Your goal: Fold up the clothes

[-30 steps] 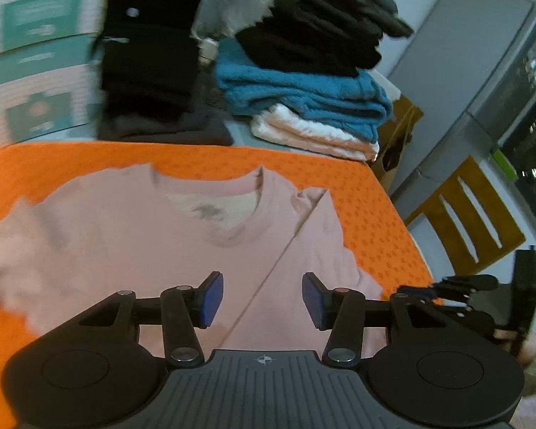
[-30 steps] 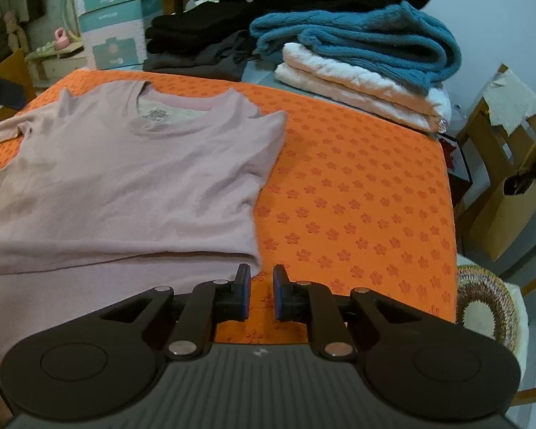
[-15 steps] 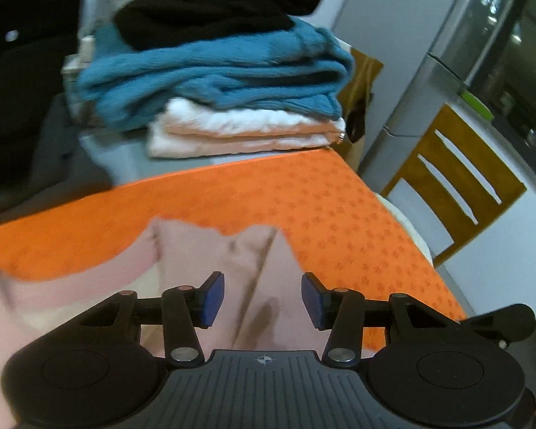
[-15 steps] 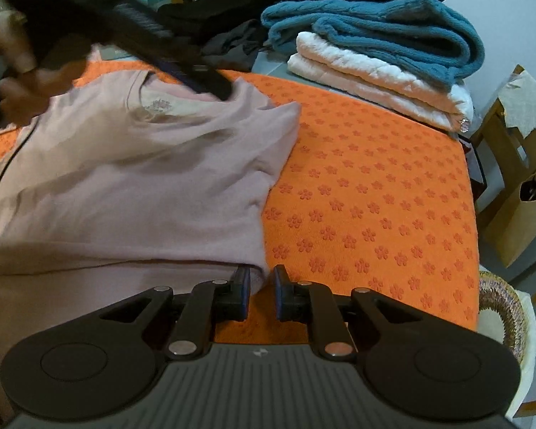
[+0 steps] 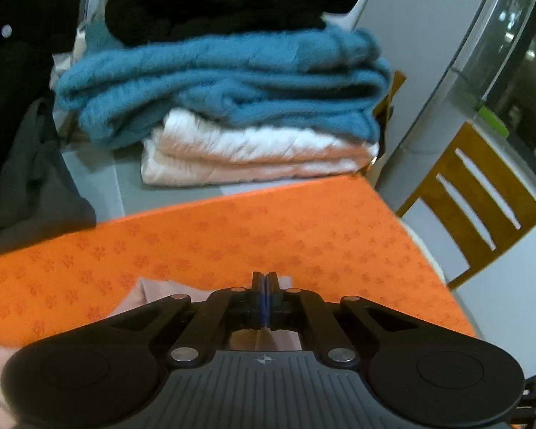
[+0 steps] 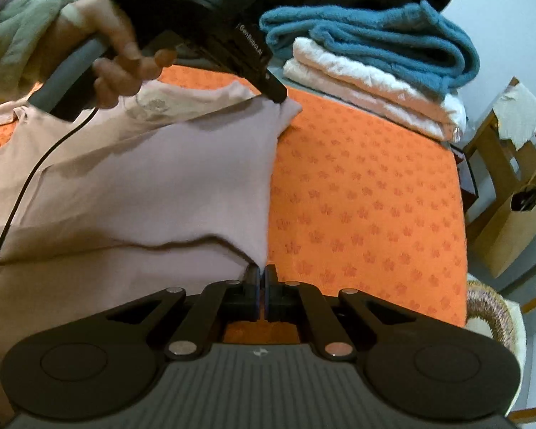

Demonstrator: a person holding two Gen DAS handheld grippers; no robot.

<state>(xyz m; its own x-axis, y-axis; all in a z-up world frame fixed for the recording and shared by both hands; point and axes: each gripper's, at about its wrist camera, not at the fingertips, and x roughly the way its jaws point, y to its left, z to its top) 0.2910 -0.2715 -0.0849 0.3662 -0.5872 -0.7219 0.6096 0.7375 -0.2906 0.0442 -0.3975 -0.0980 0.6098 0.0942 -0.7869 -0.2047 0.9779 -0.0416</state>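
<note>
Orange flowered tablecloth (image 6: 368,193), pink shirt (image 6: 160,178), stacked knitwear (image 5: 225,82)

Lighting: you get dim, warm indoor light with no lamp in sight.
Shadows: soft, under the pink shirt (image 6: 182,178) folds and beneath your left hand (image 6: 107,53).
Glare: faint sheen on the grey appliance (image 5: 482,53) edge in the left wrist view.
Blur: the stacked blue sweater (image 5: 225,82) is smeared there; the right wrist view is sharper.
Distortion: you see strong fisheye bending and dark corners in both.
</note>
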